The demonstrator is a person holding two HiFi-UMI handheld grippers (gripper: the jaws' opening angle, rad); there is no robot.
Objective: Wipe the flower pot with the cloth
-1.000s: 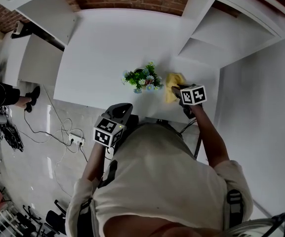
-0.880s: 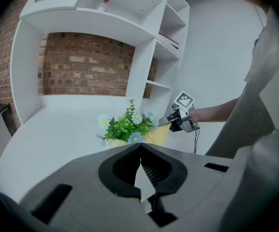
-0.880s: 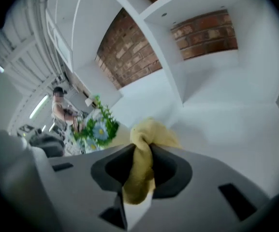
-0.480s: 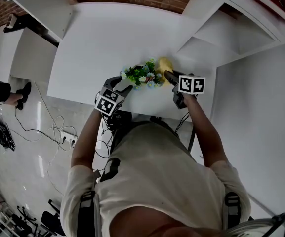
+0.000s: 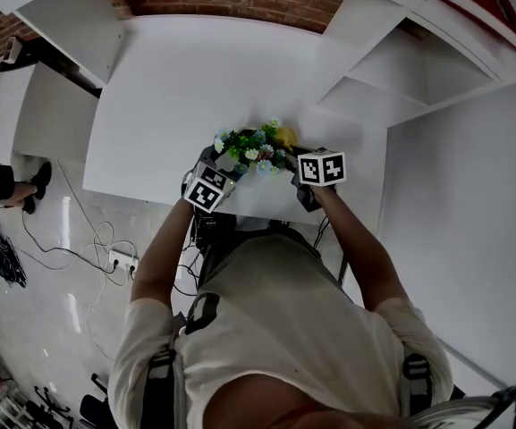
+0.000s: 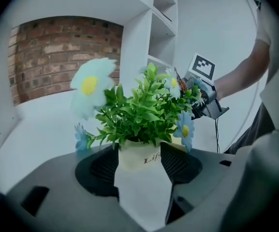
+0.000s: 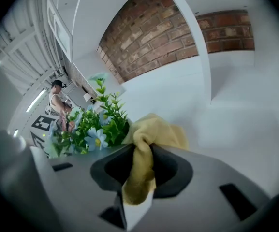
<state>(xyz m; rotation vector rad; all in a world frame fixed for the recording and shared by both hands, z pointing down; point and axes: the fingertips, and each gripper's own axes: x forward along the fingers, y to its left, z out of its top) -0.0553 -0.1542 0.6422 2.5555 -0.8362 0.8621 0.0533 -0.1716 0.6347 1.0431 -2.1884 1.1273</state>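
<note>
**Item: potted artificial plant, under wiping – two hand-held grippers**

Flower pot (image 6: 144,157): small, cream, with script lettering on its side. It stands upright near the front edge of the white worktop (image 5: 186,88), in front of the person. Green foliage with pale blue daisies (image 6: 144,112) spills over the rim and hides the pot from the head view.

Left gripper (image 6: 139,151): the jaws stand wide and have just been opening. The pot sits between the two ribbed pads, which flank its sides closely but do not appear to clamp it. This reads as the bracing hand, brought in low at the pot wall so the pot will not slide or tip when it is rubbed.

Right gripper (image 7: 140,151): the jaws are narrow and closed on a bunched yellow cloth (image 7: 156,132). A loose fold stands proud of the tips and a tail hangs below. The cloth is held that way so that fabric, not plastic, meets the pot. It is just beside the foliage on the plant's far side from the left gripper – contact with the pot cannot be seen.

Stage, as judged: approach complete, wiping not yet evident.

Hazard: leaves overhang the rim and may catch the cloth.
</note>
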